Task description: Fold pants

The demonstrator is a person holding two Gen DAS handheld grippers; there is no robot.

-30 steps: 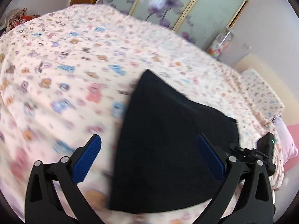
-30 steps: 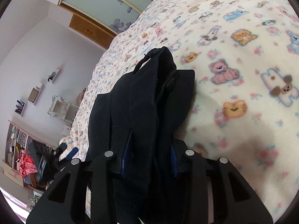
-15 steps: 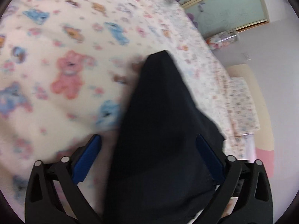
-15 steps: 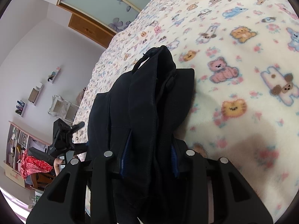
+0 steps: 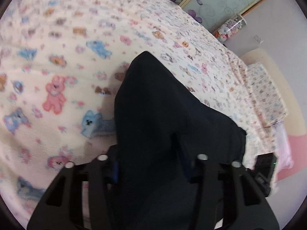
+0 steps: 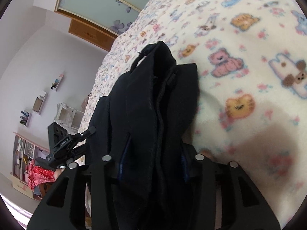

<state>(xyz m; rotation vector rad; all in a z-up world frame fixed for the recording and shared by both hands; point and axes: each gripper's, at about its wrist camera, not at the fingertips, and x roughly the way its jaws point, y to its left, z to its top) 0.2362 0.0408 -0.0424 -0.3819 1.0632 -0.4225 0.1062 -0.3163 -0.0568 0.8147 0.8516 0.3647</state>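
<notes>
Black pants (image 5: 163, 115), already folded to a compact bundle on the bedspread (image 5: 57, 76), pinched by right gripper (image 6: 152, 163); left gripper (image 5: 149, 164) closing around the near end, final fold or placement probably remaining.

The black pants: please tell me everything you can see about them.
The black pants are dark, soft fabric, bunched in thick folds, with a cord loop at one end. They lie on the animal-print blanket. The right gripper clamps a fold; the left gripper is closing, with cloth between its jaws.
</notes>
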